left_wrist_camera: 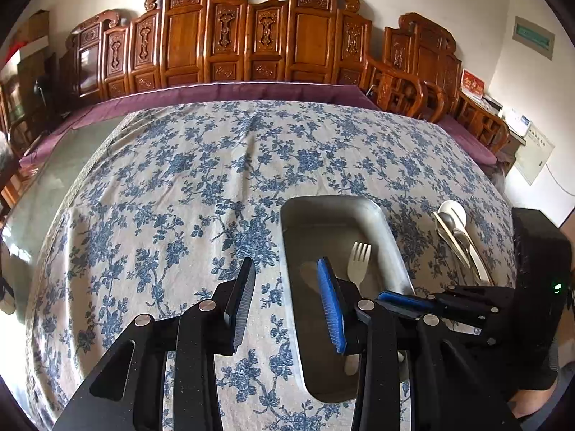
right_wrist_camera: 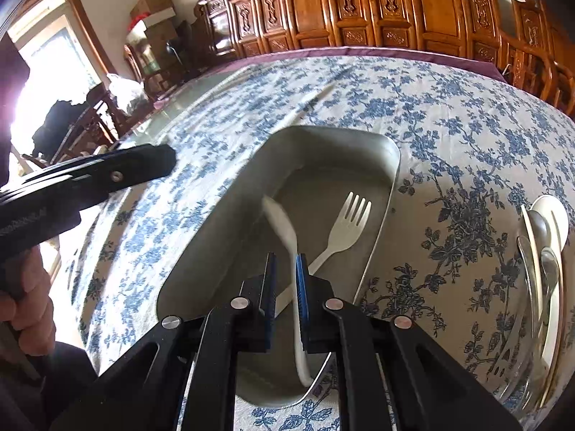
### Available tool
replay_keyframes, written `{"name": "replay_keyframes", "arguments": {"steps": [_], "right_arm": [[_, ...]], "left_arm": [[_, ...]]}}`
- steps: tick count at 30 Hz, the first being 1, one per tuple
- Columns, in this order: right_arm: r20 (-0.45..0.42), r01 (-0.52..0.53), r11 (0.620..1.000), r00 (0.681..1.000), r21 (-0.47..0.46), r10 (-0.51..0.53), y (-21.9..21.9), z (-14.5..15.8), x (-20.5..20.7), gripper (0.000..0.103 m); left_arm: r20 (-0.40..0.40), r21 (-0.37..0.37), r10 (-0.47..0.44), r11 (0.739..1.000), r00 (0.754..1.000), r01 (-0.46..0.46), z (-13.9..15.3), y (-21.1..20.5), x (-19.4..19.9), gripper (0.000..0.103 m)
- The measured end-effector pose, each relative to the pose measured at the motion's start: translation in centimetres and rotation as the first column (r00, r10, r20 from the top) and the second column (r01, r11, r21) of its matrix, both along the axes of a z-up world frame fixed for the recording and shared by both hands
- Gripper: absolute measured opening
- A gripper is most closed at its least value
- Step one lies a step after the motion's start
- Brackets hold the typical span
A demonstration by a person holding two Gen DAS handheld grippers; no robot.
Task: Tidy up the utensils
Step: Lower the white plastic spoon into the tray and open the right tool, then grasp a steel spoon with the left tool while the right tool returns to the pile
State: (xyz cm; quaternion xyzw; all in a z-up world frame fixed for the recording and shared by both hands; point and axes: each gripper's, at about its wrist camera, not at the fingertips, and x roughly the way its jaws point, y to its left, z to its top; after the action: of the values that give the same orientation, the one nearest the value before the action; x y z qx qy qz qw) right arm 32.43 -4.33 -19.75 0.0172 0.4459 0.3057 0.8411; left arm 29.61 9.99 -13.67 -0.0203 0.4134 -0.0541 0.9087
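A blue-flowered tablecloth (left_wrist_camera: 201, 186) fills the middle of the frame, with carved wooden chairs (left_wrist_camera: 222, 36) across the top, a purple cloth (left_wrist_camera: 251, 89) below them, and cardboard boxes (right_wrist_camera: 154, 10) at upper left.

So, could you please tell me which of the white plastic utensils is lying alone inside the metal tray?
The white plastic fork lies loose in the grey metal tray; the white spoon is gripped.

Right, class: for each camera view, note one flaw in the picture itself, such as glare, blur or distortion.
Left wrist view: fisheye bends the table edge and the carved wooden screen into arcs, with dark corners. Right wrist view: the window is blown out to white glare, and the white spoon in the right gripper is smeared by motion blur.
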Motion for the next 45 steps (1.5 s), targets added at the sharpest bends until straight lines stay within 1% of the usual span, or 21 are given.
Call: {"name": "replay_keyframes", "arguments": {"steps": [3,4,5,7,10,13,14,16,20,24,27,30,33,37,43,45], "right_arm": [[0.035,0.006,1.0,0.999,0.02,-0.006,-1.6,1.4,-0.6,0.012],[0.058,0.012,1.0,0.998,0.016,-0.013,-2.6,2.0,-1.0,0.012],[0.075,0.017,1.0,0.997,0.01,-0.018,-3.5,2.5,-1.3,0.012],[0.107,0.037,0.999,0.994,-0.009,-0.036,-5.5,3.1,-1.8,0.012],[0.152,0.082,0.995,0.986,-0.061,-0.072,-9.1,3.5,-2.2,0.012],[0.178,0.125,0.986,0.979,-0.113,-0.103,-12.4,3.4,-2.4,0.013],[0.183,0.143,0.982,0.976,-0.125,-0.119,-13.6,3.3,-2.3,0.02],[0.186,0.176,0.975,0.971,-0.137,-0.15,-15.7,3.2,-2.0,0.027],[0.192,0.225,0.964,0.962,-0.139,-0.197,-19.2,2.9,-1.5,0.027],[0.192,0.258,0.95,0.956,-0.178,-0.223,-21.7,1.1,-1.2,0.027],[0.159,0.273,0.944,0.956,-0.185,-0.246,-23.2,-0.1,-0.8,0.027],[0.136,0.291,0.944,0.953,-0.155,-0.272,-24.7,-0.4,-0.3,0.027],[0.123,0.305,0.943,0.949,-0.133,-0.29,-25.5,-0.4,0.1,0.027],[0.107,0.312,0.939,0.948,-0.145,-0.299,-25.8,-0.9,0.6,0.027],[0.09,0.308,0.939,0.951,-0.151,-0.297,-25.6,-1.4,1.1,0.027],[0.086,0.309,0.939,0.95,-0.15,-0.299,-25.5,-1.4,1.2,0.027]], "left_arm": [[0.001,0.007,-0.017,1.0,1.0,0.017,0.1,-0.9,-0.1,0.038],[0.001,0.012,-0.022,1.0,1.0,0.022,0.1,-1.3,-0.2,0.042],[0.001,0.015,-0.027,1.0,1.0,0.027,0.1,-1.7,-0.3,0.043],[-0.002,0.021,-0.049,0.999,0.999,0.049,0.1,-2.8,-0.4,0.043],[-0.009,0.026,-0.072,0.997,0.997,0.072,0.2,-4.4,-0.6,0.047],[-0.014,0.012,-0.098,0.995,0.995,0.098,0.3,-6.3,-0.8,0.047],[-0.015,0.009,-0.105,0.994,0.994,0.105,0.3,-6.9,-0.8,0.048],[-0.018,0.005,-0.124,0.992,0.992,0.125,0.3,-8.6,-0.8,0.048],[-0.023,0.035,-0.176,0.984,0.984,0.177,-0.1,-12.1,-1.1,0.048],[-0.04,0.057,-0.216,0.974,0.976,0.218,-1.1,-15.0,-1.2,0.048],[-0.067,0.063,-0.242,0.967,0.968,0.246,-2.2,-16.8,-1.0,0.048],[-0.1,0.075,-0.267,0.958,0.958,0.275,-3.6,-18.6,-0.6,0.048],[-0.124,0.056,-0.291,0.953,0.949,0.299,-4.7,-20.4,0.1,0.048],[-0.141,0.05,-0.314,0.945,0.939,0.323,-6.0,-22.6,1.4,0.048],[-0.169,-0.006,-0.336,0.94,0.926,0.34,-7.6,-24.7,3.7,0.047],[-0.178,-0.017,-0.352,0.935,0.919,0.354,-8.1,-25.4,4.3,0.042]]}}
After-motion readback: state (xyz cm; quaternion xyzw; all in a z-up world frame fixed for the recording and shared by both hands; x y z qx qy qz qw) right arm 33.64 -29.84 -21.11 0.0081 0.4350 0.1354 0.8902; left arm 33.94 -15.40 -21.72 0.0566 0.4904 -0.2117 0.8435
